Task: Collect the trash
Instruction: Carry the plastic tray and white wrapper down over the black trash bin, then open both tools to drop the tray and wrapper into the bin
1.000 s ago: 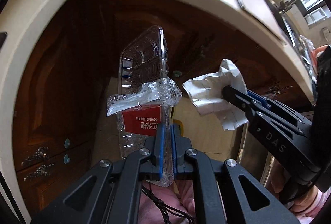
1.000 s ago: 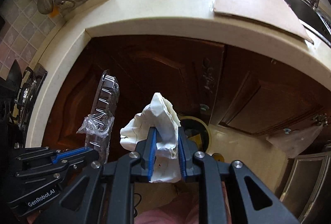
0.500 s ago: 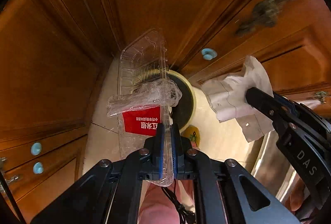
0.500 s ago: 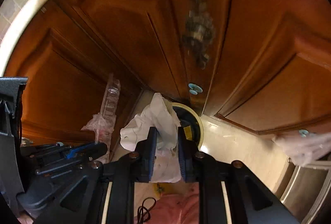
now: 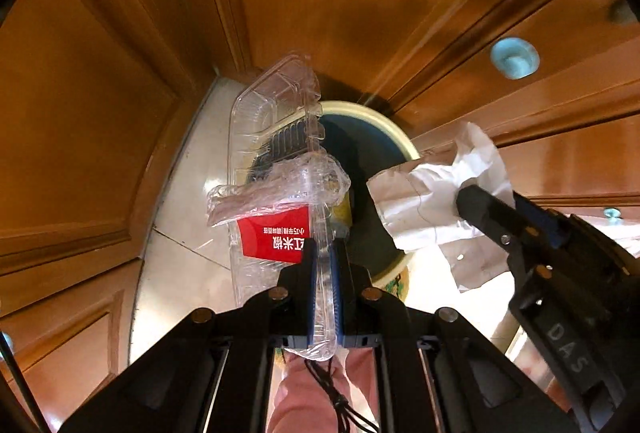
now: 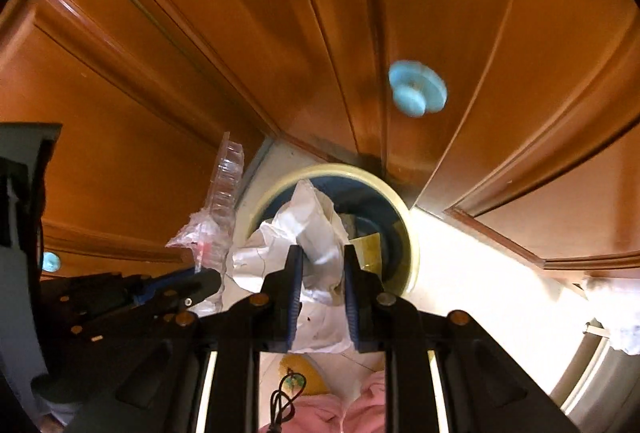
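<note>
Closest in, pink clothing (image 5: pixel 316 393) and a dangling black cord (image 5: pixel 336 397) show between the arms of the left hand-held gripper (image 5: pixel 323 265), whose blue-padded fingers (image 5: pixel 310 273) are pinched almost together on the edge of a clear plastic tray (image 5: pixel 272 129). The tray stands up tall along the fingers, a red label (image 5: pixel 276 239) with white characters on it and a wad of crumpled clear film (image 5: pixel 280 189) bunched across its middle. Over on the right side of that view, the right hand-held gripper (image 6: pixel 320 257) comes in clamped on a crumpled white paper (image 6: pixel 312 225); from its own camera the paper bulges out above and below the two blue pads, so the jaws are narrow and gripping it. Both pieces of trash are up in the air, side by side, not touching. Just beyond them, down on the pale tiled floor (image 5: pixel 188 265), sits a round bin (image 6: pixel 412 245) with a cream rim and a dark blue inside; the paper hangs over its opening, and the tray hangs over its left rim. A yellow scrap (image 6: pixel 366 247) lies inside the bin. Behind it all, polished wooden cabinet doors (image 6: pixel 500 33) meet in the corner behind the bin, with pale blue knobs (image 6: pixel 418 89) on them.
</note>
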`<action>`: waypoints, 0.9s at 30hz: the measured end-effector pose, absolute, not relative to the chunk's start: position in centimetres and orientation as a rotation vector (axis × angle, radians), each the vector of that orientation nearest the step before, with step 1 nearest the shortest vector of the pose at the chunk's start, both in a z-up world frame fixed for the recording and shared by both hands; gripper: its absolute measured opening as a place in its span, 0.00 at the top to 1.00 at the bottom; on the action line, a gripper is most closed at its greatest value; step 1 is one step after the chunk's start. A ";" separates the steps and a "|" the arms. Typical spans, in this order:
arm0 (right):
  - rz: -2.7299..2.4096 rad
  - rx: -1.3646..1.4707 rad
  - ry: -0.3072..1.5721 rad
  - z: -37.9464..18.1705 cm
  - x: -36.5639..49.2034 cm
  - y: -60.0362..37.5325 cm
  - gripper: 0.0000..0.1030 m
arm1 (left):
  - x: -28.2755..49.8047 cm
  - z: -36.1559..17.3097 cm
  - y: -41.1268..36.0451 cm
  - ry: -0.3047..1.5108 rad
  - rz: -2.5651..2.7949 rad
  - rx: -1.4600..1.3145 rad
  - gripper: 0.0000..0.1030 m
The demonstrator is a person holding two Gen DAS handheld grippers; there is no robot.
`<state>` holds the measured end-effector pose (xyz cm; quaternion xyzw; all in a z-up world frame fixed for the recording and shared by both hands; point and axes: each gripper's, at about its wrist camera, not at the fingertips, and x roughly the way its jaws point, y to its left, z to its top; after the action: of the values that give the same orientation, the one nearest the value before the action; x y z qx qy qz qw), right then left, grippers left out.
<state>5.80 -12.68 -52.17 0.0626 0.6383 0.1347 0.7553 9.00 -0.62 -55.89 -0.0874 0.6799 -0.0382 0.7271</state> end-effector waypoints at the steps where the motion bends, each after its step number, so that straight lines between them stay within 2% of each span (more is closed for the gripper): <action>1: 0.293 0.132 1.402 -53.2 5.9 -12.7 0.81 | 9.0 -56.7 -0.6 1.501 -0.083 -0.193 0.95; 11: 0.322 0.139 1.463 -60.6 6.5 -12.8 0.80 | 9.4 -62.7 -2.1 1.524 -0.114 -0.148 0.94; 14: 0.341 0.136 1.469 -61.7 6.6 -12.6 0.76 | 9.5 -63.6 -2.2 1.524 -0.125 -0.139 0.93; 16: 0.350 0.136 1.478 -62.0 6.6 -12.6 0.74 | 9.4 -64.0 -2.2 1.526 -0.137 -0.144 0.88; 18: 0.361 0.133 1.479 -62.2 6.6 -12.5 0.68 | 9.4 -64.6 -2.0 1.520 -0.143 -0.146 0.76; 20: 0.363 0.136 1.480 -62.5 6.7 -12.6 0.64 | 9.2 -64.5 -2.0 1.509 -0.150 -0.137 0.68; 21: 0.364 0.144 1.481 -62.5 6.7 -12.8 0.60 | 9.2 -64.5 -2.0 1.506 -0.157 -0.133 0.59; 23: 0.353 0.147 1.477 -62.3 6.6 -13.2 0.56 | 8.9 -64.4 -2.0 1.494 -0.159 -0.121 0.47; 27: 0.329 0.151 1.480 -62.3 6.4 -13.4 0.55 | 8.6 -64.4 -1.6 1.492 -0.144 -0.101 0.42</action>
<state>6.43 -13.45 -62.26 0.0685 0.6704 0.1492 0.7236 8.61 -1.57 -64.44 -0.0460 0.6778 -0.0655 0.7309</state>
